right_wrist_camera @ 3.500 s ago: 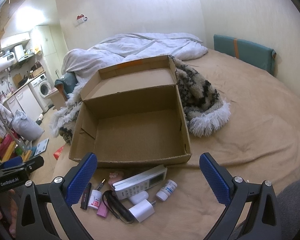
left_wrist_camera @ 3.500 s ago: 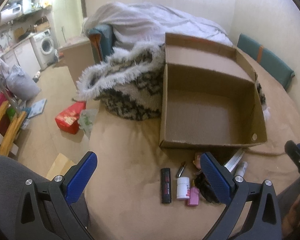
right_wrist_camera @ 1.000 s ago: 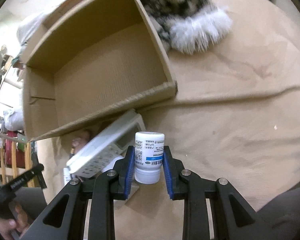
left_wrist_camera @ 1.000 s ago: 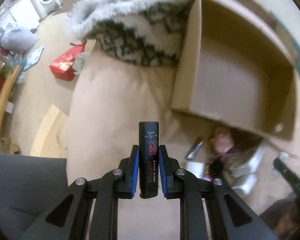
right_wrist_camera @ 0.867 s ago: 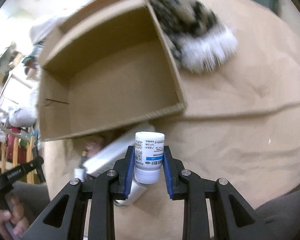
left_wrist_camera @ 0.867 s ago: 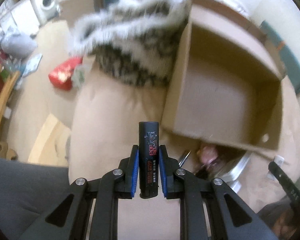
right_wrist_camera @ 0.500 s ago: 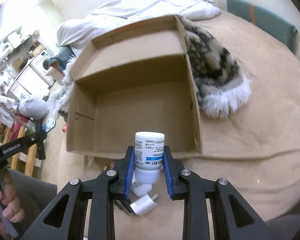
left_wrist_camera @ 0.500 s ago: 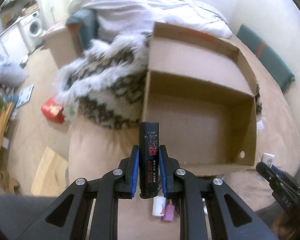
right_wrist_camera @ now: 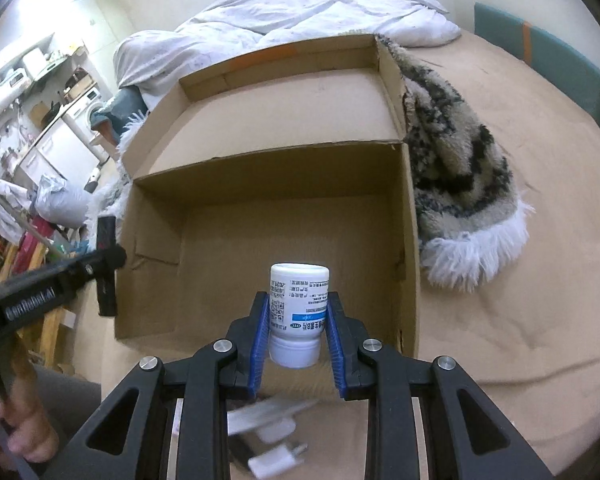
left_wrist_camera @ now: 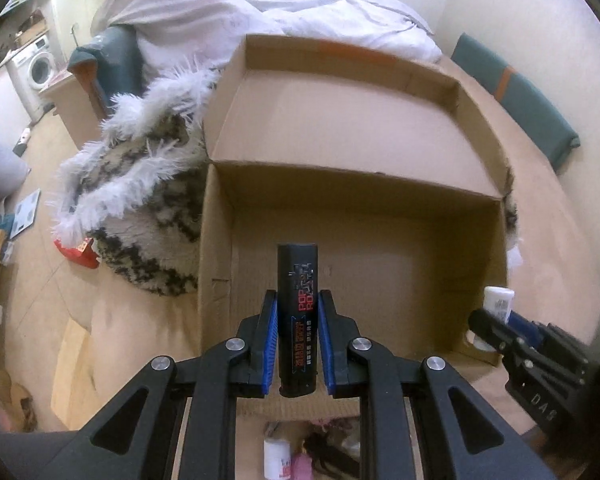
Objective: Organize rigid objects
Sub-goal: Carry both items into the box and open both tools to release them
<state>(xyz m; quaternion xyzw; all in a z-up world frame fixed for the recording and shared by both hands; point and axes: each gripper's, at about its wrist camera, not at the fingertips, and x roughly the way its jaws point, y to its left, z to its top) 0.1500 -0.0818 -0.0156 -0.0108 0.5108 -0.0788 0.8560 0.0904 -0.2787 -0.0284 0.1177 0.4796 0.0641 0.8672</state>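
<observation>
My left gripper (left_wrist_camera: 297,307) is shut on a black stick-shaped case with red lettering (left_wrist_camera: 298,304), held upright over the near left part of the open cardboard box (left_wrist_camera: 380,128). The right gripper (right_wrist_camera: 298,310) is shut on a white pill bottle with a blue label (right_wrist_camera: 298,300), cap toward me, above the box's near wall (right_wrist_camera: 260,332). Each gripper shows in the other view: the right one (left_wrist_camera: 500,324) with the bottle (left_wrist_camera: 498,300) at the box's right corner, the left one (right_wrist_camera: 104,260) with the black case (right_wrist_camera: 107,276) at its left wall. The box is empty.
Loose items lie on the tan bedspread in front of the box: a small white bottle (left_wrist_camera: 277,456), a pink item (left_wrist_camera: 299,466), a white charger plug (right_wrist_camera: 274,456). A furry black-and-white blanket (right_wrist_camera: 456,168) flanks the box. A white duvet (left_wrist_camera: 260,4) lies behind.
Both grippers have risen and moved forward with their objects, from above the loose items to over the box's near edge. The box now fills both views.
</observation>
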